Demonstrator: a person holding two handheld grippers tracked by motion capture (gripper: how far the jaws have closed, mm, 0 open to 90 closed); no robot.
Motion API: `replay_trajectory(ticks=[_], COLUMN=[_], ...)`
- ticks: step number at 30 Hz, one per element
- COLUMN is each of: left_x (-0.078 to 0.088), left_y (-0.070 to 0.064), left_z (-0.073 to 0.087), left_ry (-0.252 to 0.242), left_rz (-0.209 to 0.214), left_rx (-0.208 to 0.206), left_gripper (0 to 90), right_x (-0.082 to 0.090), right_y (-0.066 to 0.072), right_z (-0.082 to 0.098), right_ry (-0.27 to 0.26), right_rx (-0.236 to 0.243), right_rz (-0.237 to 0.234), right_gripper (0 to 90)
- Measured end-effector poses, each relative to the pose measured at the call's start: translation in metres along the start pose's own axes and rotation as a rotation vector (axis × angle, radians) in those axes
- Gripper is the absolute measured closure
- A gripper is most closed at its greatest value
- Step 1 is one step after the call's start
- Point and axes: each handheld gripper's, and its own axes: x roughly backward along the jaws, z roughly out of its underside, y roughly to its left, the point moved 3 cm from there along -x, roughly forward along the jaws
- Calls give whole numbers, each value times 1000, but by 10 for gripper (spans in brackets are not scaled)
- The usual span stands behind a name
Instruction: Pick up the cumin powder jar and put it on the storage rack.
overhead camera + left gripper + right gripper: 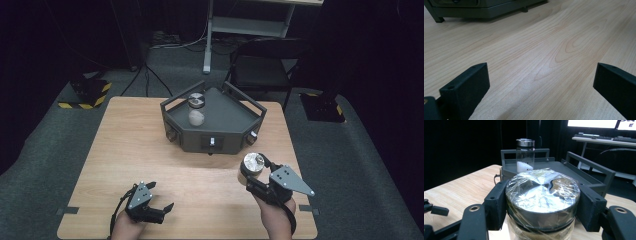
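My right gripper [252, 176] is shut on a glass jar [251, 168] with a metal lid wrapped in clear film [541, 192]; the jar holds a tan filling and hangs above the table's front right. Both jaws press the jar just under its lid. A second jar [195, 109] with a metal lid and white powder [525, 155] stands upright on the dark grey tray [225, 122] at the back middle. My left gripper [161, 196] rests low at the front left, open, its jaws wide apart over bare wood [536, 62].
The wooden table [125, 150] has free room between the tray and both hands. The tray has raised rails [589, 165] along its sides. Behind the table stand a folding chair [265, 65] and a desk leg [207, 45] on grey carpet.
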Motion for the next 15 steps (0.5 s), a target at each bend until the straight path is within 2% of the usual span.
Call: replay_trajectory(ticks=[5,9,15], left_x=[0,0,0], left_y=[0,0,0], left_z=[0,0,0], left_ry=[0,3,0], left_rz=[6,4,3], left_rx=[-4,-6,-3], left_gripper=[7,7,7], right_x=[-11,-20,-30], right_y=[0,-4,-6], right_z=[-8,-11,-15], right_ry=[4,1,5], right_rx=[16,-2,8], right_rz=[-5,-9,-4], right_gripper=[348,348,348])
